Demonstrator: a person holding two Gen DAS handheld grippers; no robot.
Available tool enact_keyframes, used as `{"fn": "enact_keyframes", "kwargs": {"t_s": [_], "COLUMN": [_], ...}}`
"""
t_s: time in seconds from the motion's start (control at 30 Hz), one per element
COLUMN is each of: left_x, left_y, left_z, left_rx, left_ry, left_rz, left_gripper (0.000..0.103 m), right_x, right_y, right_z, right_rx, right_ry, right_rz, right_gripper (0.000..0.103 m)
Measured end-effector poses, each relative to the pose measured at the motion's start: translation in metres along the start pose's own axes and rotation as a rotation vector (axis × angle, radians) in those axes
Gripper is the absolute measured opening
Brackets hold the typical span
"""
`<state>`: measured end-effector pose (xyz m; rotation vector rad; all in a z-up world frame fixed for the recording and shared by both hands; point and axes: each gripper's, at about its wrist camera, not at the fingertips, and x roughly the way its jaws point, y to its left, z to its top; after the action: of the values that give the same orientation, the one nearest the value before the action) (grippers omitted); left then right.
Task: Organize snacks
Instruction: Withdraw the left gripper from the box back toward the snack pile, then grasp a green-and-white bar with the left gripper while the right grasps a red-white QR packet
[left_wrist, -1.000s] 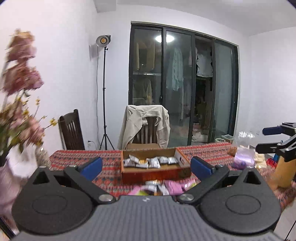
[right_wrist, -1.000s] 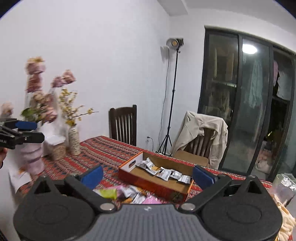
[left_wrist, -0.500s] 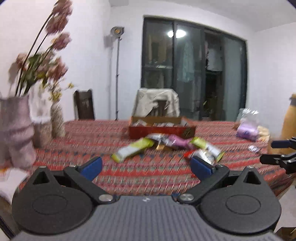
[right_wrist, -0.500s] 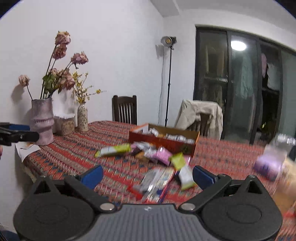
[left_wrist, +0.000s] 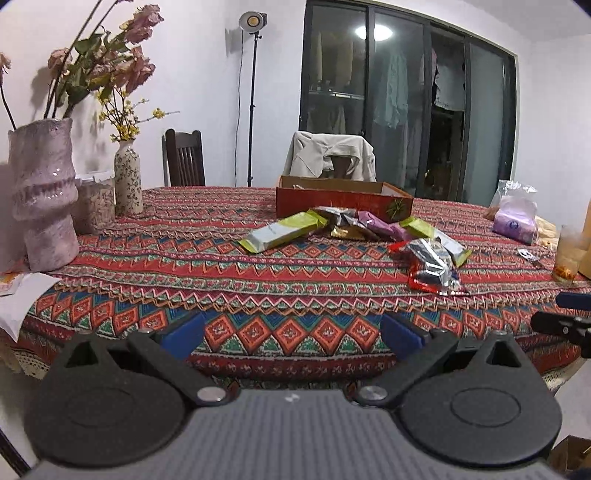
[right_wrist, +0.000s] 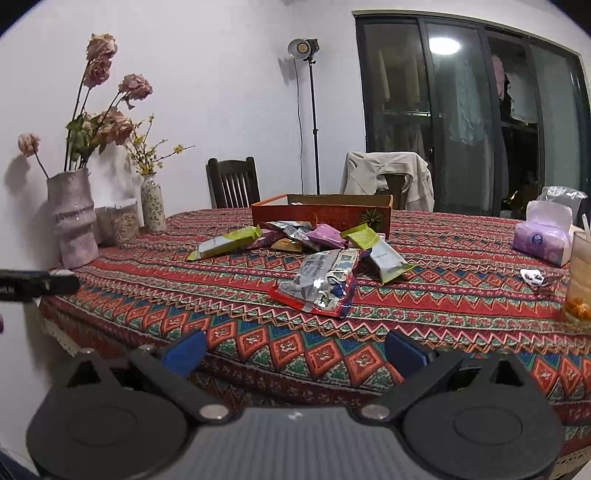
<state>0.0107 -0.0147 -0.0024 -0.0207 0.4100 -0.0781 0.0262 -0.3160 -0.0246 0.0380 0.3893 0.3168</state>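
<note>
Woven cloth in red, green and blue zigzags covers the desk (left_wrist: 258, 280) in the left wrist view. The left tool (left_wrist: 291, 334) hangs before the near edge, its blue-padded fingers spread wide and empty. Crinkly foil and glossy plastic snack packets (left_wrist: 354, 229) lie heaped mid-desk, just in front of a shallow red cardboard box (left_wrist: 343, 203). A long lime-and-white bar wrapper (left_wrist: 282, 232) lies at the heap's left. A lumpy pink ceramic vase (left_wrist: 44, 192) of dried roses stands far left.

From the right wrist view, the right tool (right_wrist: 293, 350) is likewise wide apart, holding nothing. A silver-and-red foil pouch (right_wrist: 319, 284) lies nearest, the box (right_wrist: 321, 216) behind the heap. A soft lilac tissue pack (right_wrist: 541, 240) sits far right.
</note>
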Motion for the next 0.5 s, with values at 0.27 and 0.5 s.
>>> {"fn": "enact_keyframes", "kwargs": {"t_s": [0.27,0.5], "left_x": [0.026,0.059], "left_y": [0.007,0.012], "left_z": [-0.007,0.012], "left_rx": [0.009,0.035], "left_ry": [0.065,0.081], "left_rz": [0.03,0.0], "left_gripper": [0.103,0.103], "right_x": [0.022,0.052], "right_y": [0.0,-0.003], "right_z": [0.002,0.012], "right_rx": [0.004,0.039], "right_ry": [0.029,0.058], "right_rz": [-0.021,-0.006], "right_gripper": [0.103,0.103]}}
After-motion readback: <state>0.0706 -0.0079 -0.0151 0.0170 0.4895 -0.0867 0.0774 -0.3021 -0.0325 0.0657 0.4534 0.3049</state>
